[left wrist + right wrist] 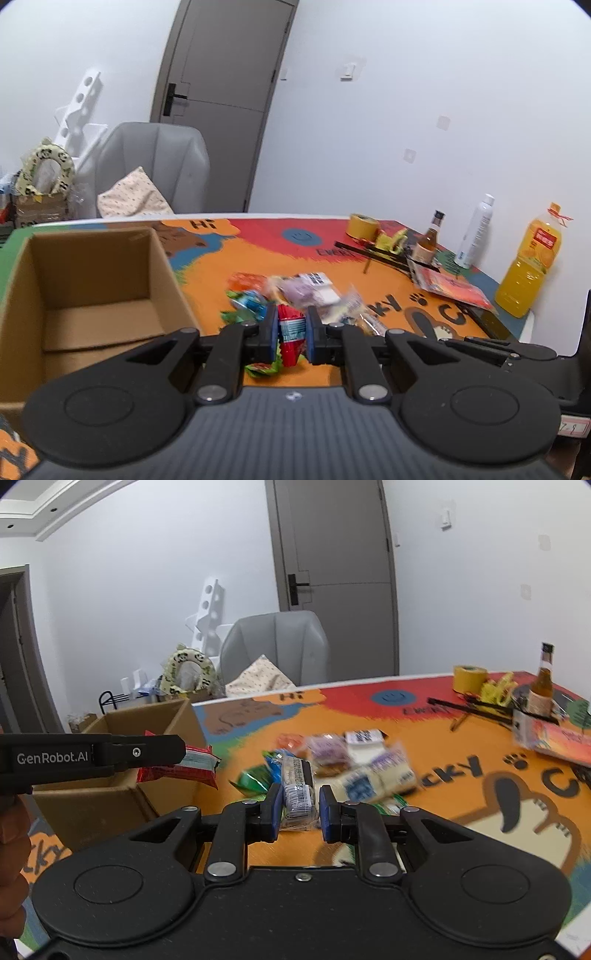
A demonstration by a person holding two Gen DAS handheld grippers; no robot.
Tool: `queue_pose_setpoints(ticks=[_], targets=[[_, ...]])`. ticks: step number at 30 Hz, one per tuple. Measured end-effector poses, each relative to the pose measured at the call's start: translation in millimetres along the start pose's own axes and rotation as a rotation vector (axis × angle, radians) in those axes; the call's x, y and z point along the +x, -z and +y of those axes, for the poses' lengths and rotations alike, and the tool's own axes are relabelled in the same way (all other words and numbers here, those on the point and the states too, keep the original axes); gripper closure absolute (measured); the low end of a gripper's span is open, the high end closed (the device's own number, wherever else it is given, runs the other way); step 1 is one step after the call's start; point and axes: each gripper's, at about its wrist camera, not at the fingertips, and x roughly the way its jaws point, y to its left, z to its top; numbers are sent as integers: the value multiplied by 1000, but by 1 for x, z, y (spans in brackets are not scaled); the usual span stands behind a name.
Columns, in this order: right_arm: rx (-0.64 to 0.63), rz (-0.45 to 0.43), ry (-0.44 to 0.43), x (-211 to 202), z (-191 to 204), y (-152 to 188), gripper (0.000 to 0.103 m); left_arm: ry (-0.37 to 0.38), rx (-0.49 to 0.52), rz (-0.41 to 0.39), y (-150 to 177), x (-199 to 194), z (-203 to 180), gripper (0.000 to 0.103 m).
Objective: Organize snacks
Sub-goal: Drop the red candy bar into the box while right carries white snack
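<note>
Left tongs (291, 334) clamp red packet (291, 328); right tongs (298, 806) clamp clear-wrapped snack (298, 794).

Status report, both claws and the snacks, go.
Left claw shut on red snack packet. Right claw shut on clear-wrapped snack. Cardboard box open, nothing blocking it.

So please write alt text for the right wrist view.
The right claw is shut on a clear-wrapped snack bar above an orange table mat. On the left, the left claw holds a red packet near an open cardboard box; more snacks lie behind.
</note>
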Motion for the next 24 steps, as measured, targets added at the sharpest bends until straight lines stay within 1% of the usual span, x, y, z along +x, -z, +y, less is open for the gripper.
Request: queue_pose_setpoints(ticks=[12,24], targets=[[-19,-23,-65,24,37,-27,84,-63,-16,-30,-24,-10,36,90],[-37,-21,-112,55,67,-45,84,-108,-45,-25,-42,-7,83,90]])
